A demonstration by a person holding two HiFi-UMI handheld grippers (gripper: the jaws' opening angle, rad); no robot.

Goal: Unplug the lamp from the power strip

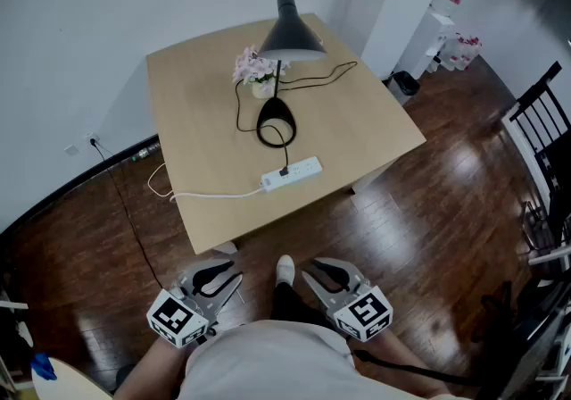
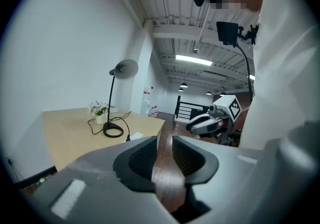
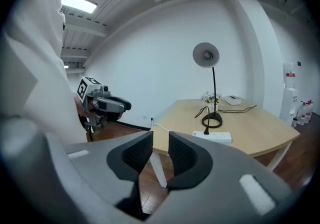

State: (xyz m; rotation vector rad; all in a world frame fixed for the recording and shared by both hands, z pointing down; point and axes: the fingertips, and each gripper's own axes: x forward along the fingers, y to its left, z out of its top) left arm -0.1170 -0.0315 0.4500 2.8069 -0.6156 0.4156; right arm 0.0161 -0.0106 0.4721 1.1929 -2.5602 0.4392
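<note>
Grey jaws of the left gripper (image 2: 162, 154) and right gripper (image 3: 160, 154) stand slightly apart and empty, well short of the table (image 1: 187, 112). There the lamp (image 1: 287, 28) has its plug (image 1: 284, 171) in the power strip (image 1: 302, 170). The reach probably comes next: steady the strip, pinch the plug.

The lamp (image 1: 290, 30) is set near the middle of the table (image 1: 196, 121), with the flower pot (image 1: 260, 75) just behind its base. The power strip (image 1: 292, 173) is laid in front of the lamp, near the table's front edge, and a plug (image 1: 285, 171) is seated in it. The strip's cable (image 1: 214, 195) is led off the table's left edge. A chair (image 1: 544, 121) is placed well to the table's right.
</note>
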